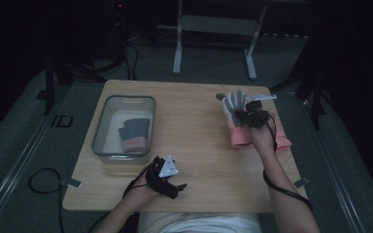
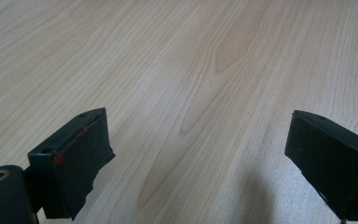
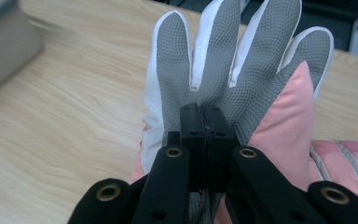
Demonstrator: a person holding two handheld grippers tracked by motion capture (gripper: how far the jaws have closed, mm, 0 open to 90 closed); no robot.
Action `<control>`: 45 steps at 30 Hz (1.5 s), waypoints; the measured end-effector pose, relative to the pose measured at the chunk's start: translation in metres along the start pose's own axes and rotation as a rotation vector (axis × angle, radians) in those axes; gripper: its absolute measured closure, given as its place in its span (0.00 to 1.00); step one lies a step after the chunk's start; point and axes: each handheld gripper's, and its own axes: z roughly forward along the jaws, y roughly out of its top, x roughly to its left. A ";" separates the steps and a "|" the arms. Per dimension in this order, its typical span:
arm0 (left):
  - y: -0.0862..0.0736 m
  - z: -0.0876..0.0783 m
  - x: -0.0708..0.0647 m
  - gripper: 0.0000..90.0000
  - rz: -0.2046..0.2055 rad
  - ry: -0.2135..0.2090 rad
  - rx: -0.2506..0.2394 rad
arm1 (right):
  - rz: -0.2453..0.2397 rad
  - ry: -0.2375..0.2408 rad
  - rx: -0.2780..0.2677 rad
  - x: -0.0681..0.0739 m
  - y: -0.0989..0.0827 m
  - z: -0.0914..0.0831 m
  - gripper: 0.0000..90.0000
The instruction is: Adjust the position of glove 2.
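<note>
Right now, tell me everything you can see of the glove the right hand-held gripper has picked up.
The glove is a padded winter type: grey textured palm and fingers, white panels between the fingers, pink fabric along the thumb side and cuff. It is lifted off the table, fingers pointing up and spread. The right hand-held gripper is shut on its palm. A second pink glove lies beneath it on the table.

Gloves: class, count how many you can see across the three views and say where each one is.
3. One glove is pinched in the right hand-held gripper above the table. A pink glove lies on the table beneath it. A dark glove lies in the grey bin; more may hide underneath.
</note>
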 end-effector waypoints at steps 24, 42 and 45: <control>0.000 0.001 -0.002 0.07 0.040 -0.009 -0.016 | 0.149 0.022 0.081 0.116 -0.047 0.027 0.98; -0.001 0.003 -0.002 0.07 0.034 -0.021 -0.006 | 0.129 -0.005 0.147 0.108 -0.054 0.087 0.97; -0.002 0.005 -0.002 0.07 0.036 -0.025 0.001 | 0.095 -0.005 0.140 0.108 -0.055 0.089 0.96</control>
